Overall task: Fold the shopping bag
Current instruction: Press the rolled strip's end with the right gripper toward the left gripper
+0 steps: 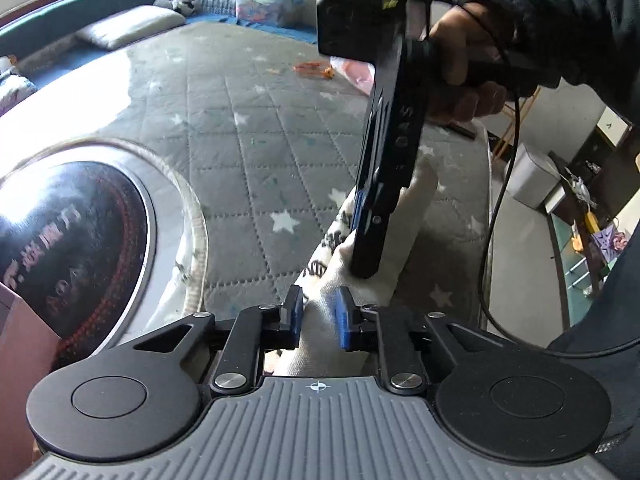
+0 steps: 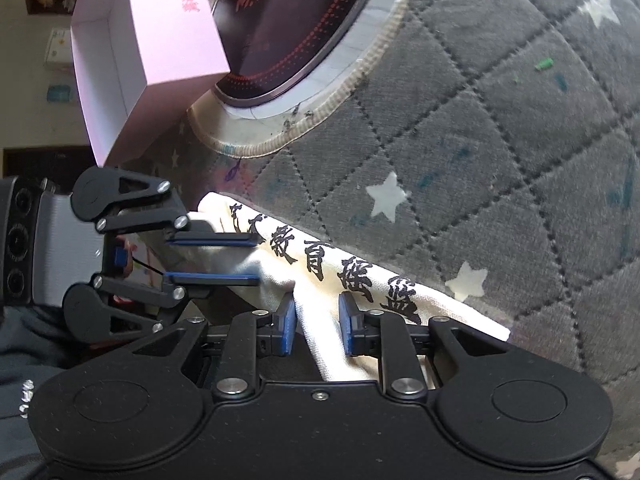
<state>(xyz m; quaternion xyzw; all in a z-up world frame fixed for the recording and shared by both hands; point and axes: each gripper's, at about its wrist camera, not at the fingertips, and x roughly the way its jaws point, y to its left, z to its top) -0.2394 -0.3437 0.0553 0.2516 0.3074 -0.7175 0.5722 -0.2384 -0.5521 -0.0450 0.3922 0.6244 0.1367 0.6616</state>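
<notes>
Right now I have the cream shopping bag (image 2: 348,292) bunched into a long roll on the grey quilted star mat (image 2: 500,128), and both tools are on it. My left gripper (image 1: 318,316) pinches a fold of the cloth between nearly closed blue pads. My right gripper (image 2: 317,328) stands a little wider, its pads pressing a ridge of the same fabric. Close to the bag's far end sits a dark round cooktop (image 2: 288,20) with a pale rim, and a pink box (image 2: 160,40) leans over it. From the left camera, a trailing black cable (image 1: 500,216) hangs beside the mat.
</notes>
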